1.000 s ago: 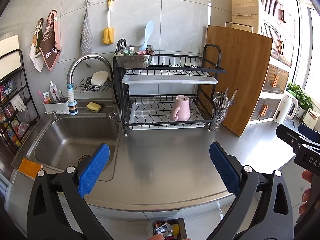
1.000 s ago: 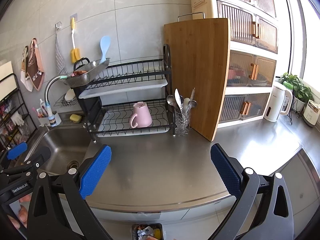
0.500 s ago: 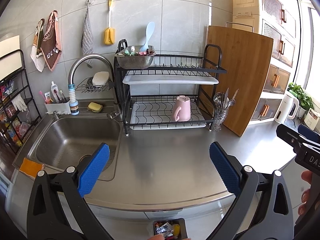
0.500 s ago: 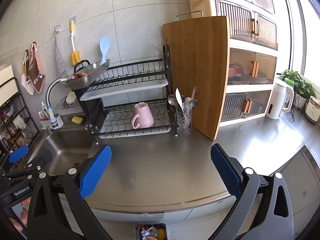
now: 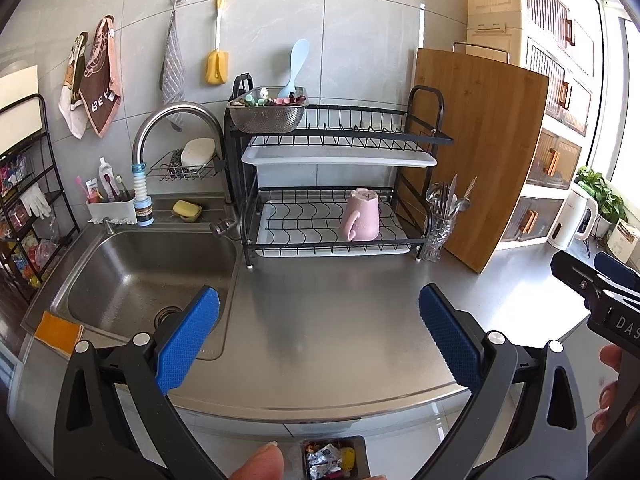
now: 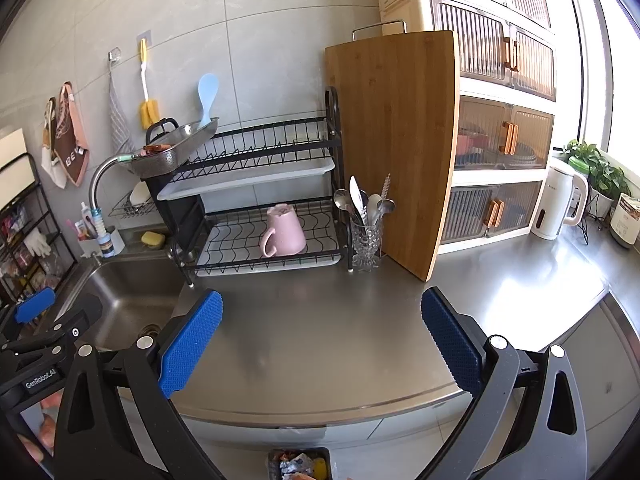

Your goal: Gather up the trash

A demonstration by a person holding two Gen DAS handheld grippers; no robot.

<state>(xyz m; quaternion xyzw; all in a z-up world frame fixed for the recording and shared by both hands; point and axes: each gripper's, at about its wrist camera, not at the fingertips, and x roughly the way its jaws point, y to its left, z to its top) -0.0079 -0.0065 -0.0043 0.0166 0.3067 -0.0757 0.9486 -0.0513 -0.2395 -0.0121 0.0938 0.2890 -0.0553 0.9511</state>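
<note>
Both grippers hover over the near edge of the steel counter (image 5: 340,320). Left gripper (image 5: 320,336): jaws spread wide, nothing between the blue pads. Right gripper (image 6: 322,338): same, released and empty. Trash bin (image 5: 334,458) sits on the floor just below the counter edge, wrappers inside. Sink (image 5: 152,276) at left, dish rack (image 5: 336,184) at the far side with a pink mug (image 5: 360,216) on its lower tier.

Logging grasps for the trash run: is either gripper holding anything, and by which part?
Nothing is held: left gripper and right gripper both have jaws wide apart, empty.
</note>
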